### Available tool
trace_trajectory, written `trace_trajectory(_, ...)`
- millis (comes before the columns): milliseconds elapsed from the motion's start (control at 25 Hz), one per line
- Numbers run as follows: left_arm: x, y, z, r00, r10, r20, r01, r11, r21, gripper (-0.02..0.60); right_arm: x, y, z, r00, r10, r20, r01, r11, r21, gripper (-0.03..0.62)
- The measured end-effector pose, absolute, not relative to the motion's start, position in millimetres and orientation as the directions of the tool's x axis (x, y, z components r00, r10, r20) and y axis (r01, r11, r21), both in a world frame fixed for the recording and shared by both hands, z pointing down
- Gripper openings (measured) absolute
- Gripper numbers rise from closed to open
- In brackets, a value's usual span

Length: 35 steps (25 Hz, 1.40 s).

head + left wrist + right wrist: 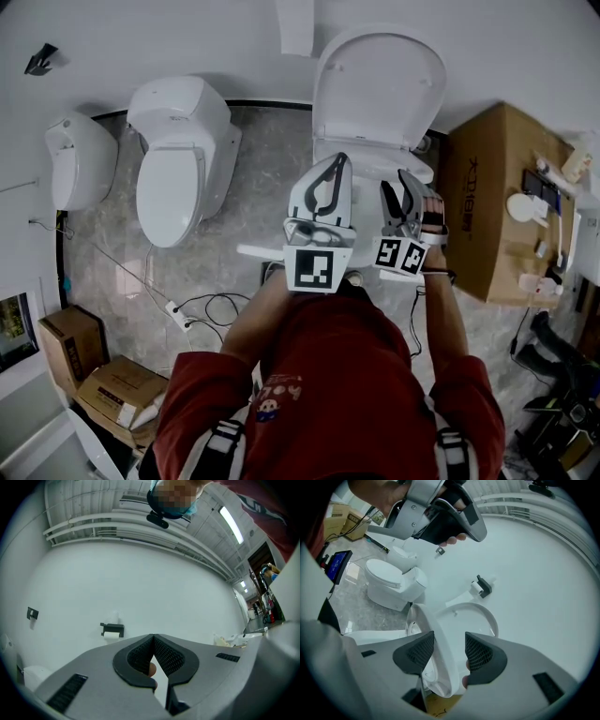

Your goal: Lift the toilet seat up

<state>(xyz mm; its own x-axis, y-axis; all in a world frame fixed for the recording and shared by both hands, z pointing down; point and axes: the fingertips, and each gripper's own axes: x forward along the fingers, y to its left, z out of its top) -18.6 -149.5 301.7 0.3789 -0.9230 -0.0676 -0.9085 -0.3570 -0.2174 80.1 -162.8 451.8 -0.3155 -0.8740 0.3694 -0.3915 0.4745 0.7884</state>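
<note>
Right hand-held gripper (pixel 449 637), nearest me, gapes around the glossy white oval toilet seat (pixel 442 674), half-raised before its upright lid (pixel 380 84), long axis tilting up toward the wall (pixel 534 573); unpinched, I think. Left hand-held gripper (pixel 153 637): clenched, empty.

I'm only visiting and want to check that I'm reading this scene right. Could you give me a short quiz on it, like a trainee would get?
1. True or false: the toilet lid stands raised.
2. Which claw has the toilet seat between its open jaws? A) left claw B) right claw
3. Fill in: the left claw's jaws are ___, with nothing held.
Key: 1 true; 2 B; 3 shut.
</note>
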Motion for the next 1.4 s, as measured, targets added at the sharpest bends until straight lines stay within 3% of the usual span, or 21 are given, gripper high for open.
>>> trace_trajectory(920, -31, -175, 288, 0.385, -0.917, -0.099, -0.905, -0.355, -0.234, 0.009, 77, -211, 432, -0.271, -0.902, 0.335, -0.383, 0.421, 0.822, 0.198)
trace_trajectory(1080, -36, -179, 286, 0.361, -0.923, -0.137, -0.927, -0.338, -0.165, 0.009, 77, -221, 430, -0.264, -0.907, 0.328, -0.384, 0.410, 0.827, 0.193)
trace_trajectory(1400, -41, -192, 288, 0.381, -0.920, -0.096, -0.907, -0.351, -0.232, 0.009, 75, -245, 424, -0.250, -0.915, 0.315, -0.386, 0.393, 0.834, 0.188)
